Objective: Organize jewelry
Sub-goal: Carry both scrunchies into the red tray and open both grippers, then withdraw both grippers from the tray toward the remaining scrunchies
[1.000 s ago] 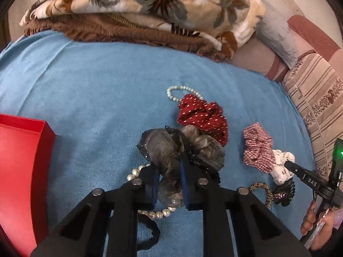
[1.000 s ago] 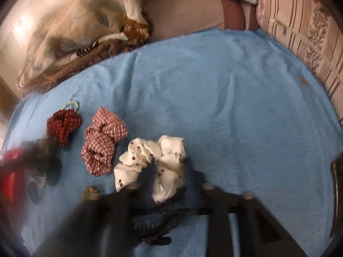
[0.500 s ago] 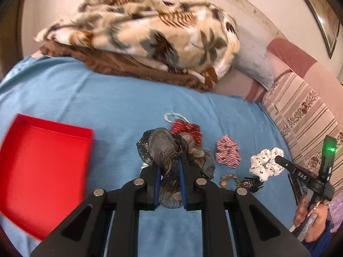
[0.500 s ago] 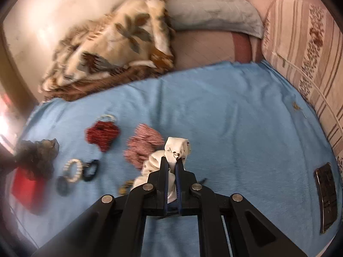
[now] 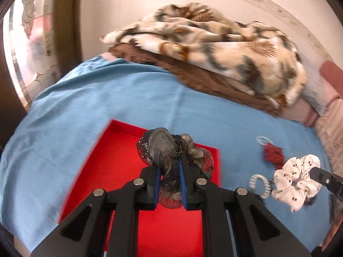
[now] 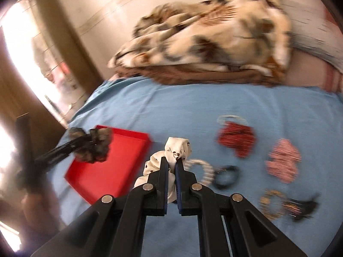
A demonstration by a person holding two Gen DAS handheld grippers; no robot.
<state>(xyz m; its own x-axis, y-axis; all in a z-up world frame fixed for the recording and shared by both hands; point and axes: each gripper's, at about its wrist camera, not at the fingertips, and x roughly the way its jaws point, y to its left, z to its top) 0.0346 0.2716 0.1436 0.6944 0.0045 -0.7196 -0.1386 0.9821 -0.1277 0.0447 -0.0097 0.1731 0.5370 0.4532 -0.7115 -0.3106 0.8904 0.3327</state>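
Seemingly grey scrunchie point(image 5: 169, 160) between left hand-held gripper point(image 5: 169, 167) pads

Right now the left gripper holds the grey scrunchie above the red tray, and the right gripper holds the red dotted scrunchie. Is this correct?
Not quite. The right gripper holds the white scrunchie, as the right wrist view shows; the red dotted scrunchie lies on the blue cover. The left gripper does hold the grey scrunchie above the red tray.

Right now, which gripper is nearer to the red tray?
Left. The left gripper holds the grey scrunchie directly above the red tray. The right gripper, clamping the white scrunchie, is beside the tray's right edge, over the blue sheet.
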